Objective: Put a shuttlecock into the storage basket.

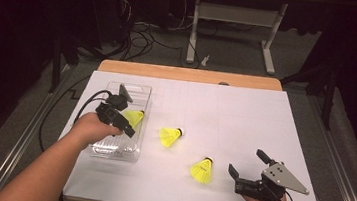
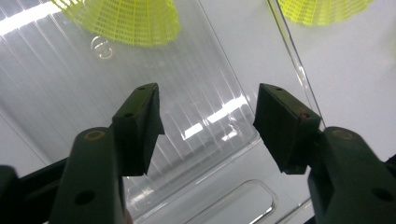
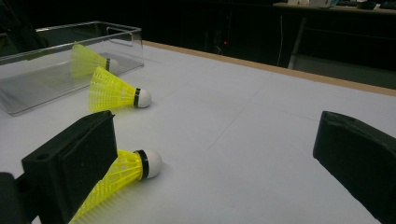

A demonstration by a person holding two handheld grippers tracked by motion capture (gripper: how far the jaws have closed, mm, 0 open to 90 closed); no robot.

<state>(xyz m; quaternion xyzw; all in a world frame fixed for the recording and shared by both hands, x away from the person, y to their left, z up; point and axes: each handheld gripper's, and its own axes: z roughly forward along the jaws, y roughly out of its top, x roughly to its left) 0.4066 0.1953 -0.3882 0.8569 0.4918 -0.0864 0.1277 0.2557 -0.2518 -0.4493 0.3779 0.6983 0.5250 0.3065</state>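
A clear plastic tray (image 1: 111, 148) lies at the left of the white table, and one yellow shuttlecock (image 1: 134, 117) rests inside it. My left gripper (image 1: 125, 115) hovers over the tray, just short of that shuttlecock (image 2: 126, 21). The left gripper (image 2: 208, 93) is open, and between its jaws only the ribbed tray bottom (image 2: 70, 93) is visible. Two more yellow shuttlecocks lie on the table, one mid-table (image 1: 169, 136) and one nearer the front (image 1: 202, 170). My right gripper (image 1: 248, 163) rests at the front right, open and holding nothing. The nearer shuttlecock (image 3: 126, 170) lies just beyond the right gripper's (image 3: 219, 140) left jaw.
A white sheet (image 1: 245, 117) covers the table, and a wooden edge (image 1: 189, 74) shows at the far side. Beyond it, cables and a white desk frame (image 1: 235, 16) stand on the dark floor. The tray's far wall (image 3: 126, 35) stands upright.
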